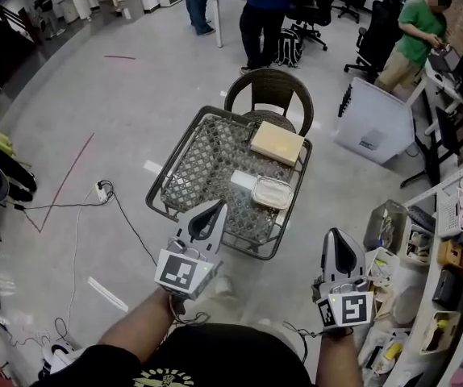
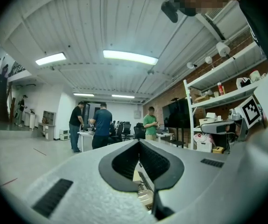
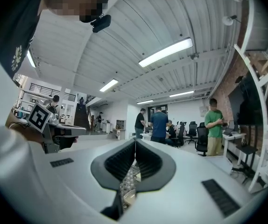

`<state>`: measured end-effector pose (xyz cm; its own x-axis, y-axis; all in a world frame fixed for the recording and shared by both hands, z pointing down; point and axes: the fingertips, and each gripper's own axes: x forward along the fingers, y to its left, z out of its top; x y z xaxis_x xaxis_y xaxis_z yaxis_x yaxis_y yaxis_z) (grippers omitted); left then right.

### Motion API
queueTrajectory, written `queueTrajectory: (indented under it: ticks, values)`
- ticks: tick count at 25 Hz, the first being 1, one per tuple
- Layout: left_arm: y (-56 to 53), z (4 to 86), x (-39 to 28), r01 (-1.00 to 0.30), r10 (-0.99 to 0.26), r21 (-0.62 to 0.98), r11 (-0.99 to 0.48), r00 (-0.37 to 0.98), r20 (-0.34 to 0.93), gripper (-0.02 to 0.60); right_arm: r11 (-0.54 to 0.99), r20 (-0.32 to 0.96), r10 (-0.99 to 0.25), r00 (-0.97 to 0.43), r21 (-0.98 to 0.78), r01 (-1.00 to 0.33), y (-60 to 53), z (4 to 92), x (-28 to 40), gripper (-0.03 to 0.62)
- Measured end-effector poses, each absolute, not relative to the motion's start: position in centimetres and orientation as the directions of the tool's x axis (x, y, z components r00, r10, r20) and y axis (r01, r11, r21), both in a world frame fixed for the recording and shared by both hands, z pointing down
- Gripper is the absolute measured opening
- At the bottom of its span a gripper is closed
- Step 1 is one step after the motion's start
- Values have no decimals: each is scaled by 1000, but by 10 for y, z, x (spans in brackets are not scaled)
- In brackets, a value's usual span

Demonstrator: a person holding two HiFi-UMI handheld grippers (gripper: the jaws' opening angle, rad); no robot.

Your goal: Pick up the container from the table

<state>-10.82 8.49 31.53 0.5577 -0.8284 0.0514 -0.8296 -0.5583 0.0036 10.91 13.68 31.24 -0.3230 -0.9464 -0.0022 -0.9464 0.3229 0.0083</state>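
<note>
Grippers sit nearest, both held low and pointing away from the person. The left gripper (image 1: 218, 206) has its tip over the near edge of the dark lattice-top metal table (image 1: 203, 160), and the right gripper (image 1: 338, 234) hangs off the table's near right corner. Each has its jaws pressed together on nothing. Farther on and between them, on the table's right side, lies the pale rectangular lidded plastic container (image 1: 273, 193), long axis roughly left to right. The left gripper looks nearer.

container (image 1: 271, 192) on table (image 1: 189, 176), chair (image 1: 269, 92) behind
</note>
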Motion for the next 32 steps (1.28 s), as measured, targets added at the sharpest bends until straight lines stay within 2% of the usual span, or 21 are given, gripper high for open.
queueTrajectory:
  ticks: [16,32]
  values:
    - [16,321,-129,-785,-783,16,-620,620,50,9,232,15,-973,-232,31,-972,88,313,87,11]
    - [-22,341,-98,-796,-791,42,-604,605,90,9,288,39,-957,-287,20,-958,42,331,111,11]
